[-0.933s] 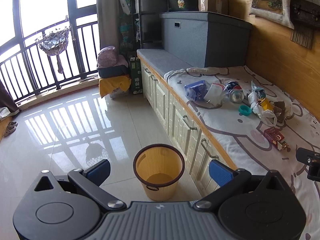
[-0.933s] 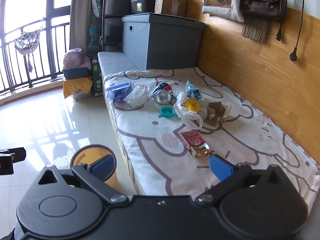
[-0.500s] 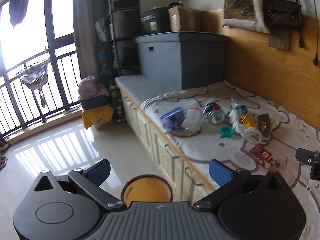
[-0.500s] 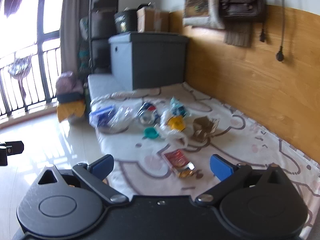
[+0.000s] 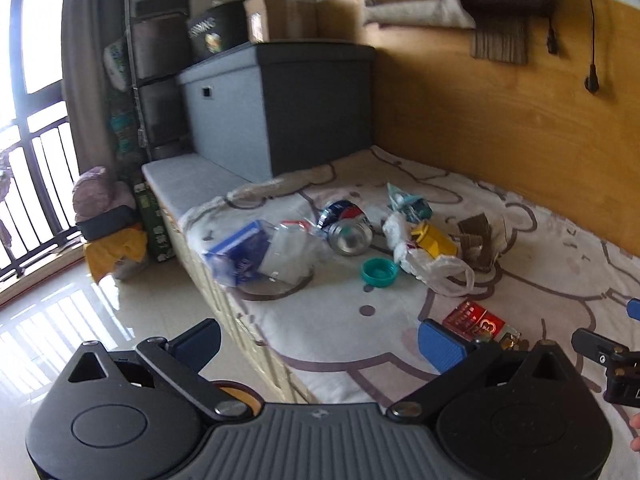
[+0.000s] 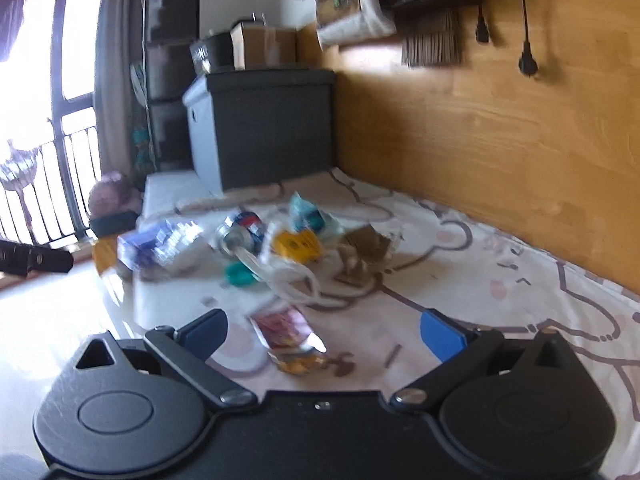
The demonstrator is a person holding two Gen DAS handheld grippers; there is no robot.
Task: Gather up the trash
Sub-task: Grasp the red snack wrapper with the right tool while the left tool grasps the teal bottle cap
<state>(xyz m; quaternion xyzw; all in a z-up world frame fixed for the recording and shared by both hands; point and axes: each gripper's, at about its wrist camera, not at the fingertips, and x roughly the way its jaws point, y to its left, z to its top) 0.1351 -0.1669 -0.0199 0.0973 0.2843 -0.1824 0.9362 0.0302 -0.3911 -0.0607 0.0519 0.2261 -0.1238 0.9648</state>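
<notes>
Trash lies on a cartoon-print bed cover [image 5: 360, 320]: a blue packet [image 5: 236, 252], a clear plastic bag [image 5: 286, 254], a crushed can [image 5: 346, 228], a teal lid [image 5: 379, 273], a white bag with a yellow piece [image 5: 430, 248], torn cardboard [image 5: 478, 240] and a red wrapper [image 5: 474, 320]. My left gripper [image 5: 320, 344] is open and empty, at the bed's edge. My right gripper [image 6: 324, 334] is open and empty, just above the red wrapper [image 6: 286, 332]. The orange bin [image 5: 238, 394] is almost hidden under the left gripper.
A grey storage box [image 5: 280, 108] stands at the head of the bed with a cardboard box [image 5: 280, 18] on it. A wood-panelled wall [image 5: 500, 128] runs along the far side. Glossy tiled floor [image 5: 80, 328] lies left, with bundles [image 5: 108, 220] by the balcony railing.
Both grippers have moved forward and right, toward the trash on the bed. The bin has slid out of view under the left gripper. Both stay open.
</notes>
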